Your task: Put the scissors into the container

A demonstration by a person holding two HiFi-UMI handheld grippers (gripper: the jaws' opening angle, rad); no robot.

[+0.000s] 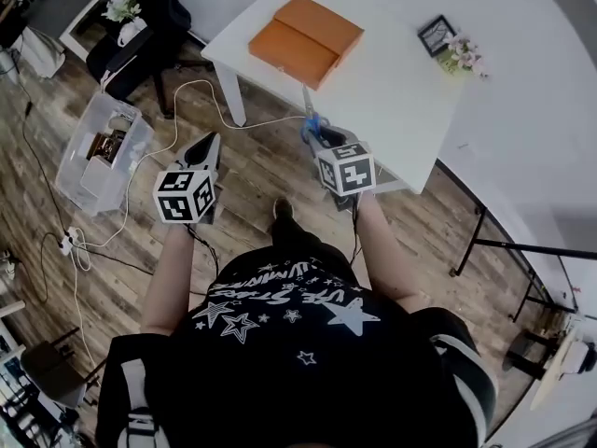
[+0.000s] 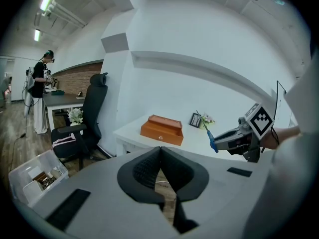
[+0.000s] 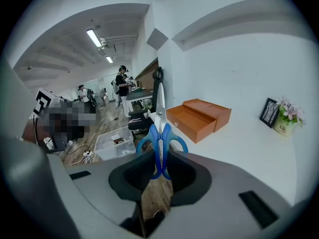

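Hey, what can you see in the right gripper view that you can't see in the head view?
Right gripper view only: the right tool with jaws clamped on the blue handles of the scissors, and people standing in the far room. Head view only: the person's black star-print shirt and the right tool's marker cube. Both: the scissors, the orange box on the white table, the clear bin on the floor.

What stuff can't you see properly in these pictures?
- Scissors: the bottoms of the handles are hidden between the pads of the right gripper in the right gripper view.
- Frame: its picture is too small to make out in any view.
- Clear bin: its contents are too small to tell in the head view.
- Floor beneath the table: covered by the tabletop in the head view.
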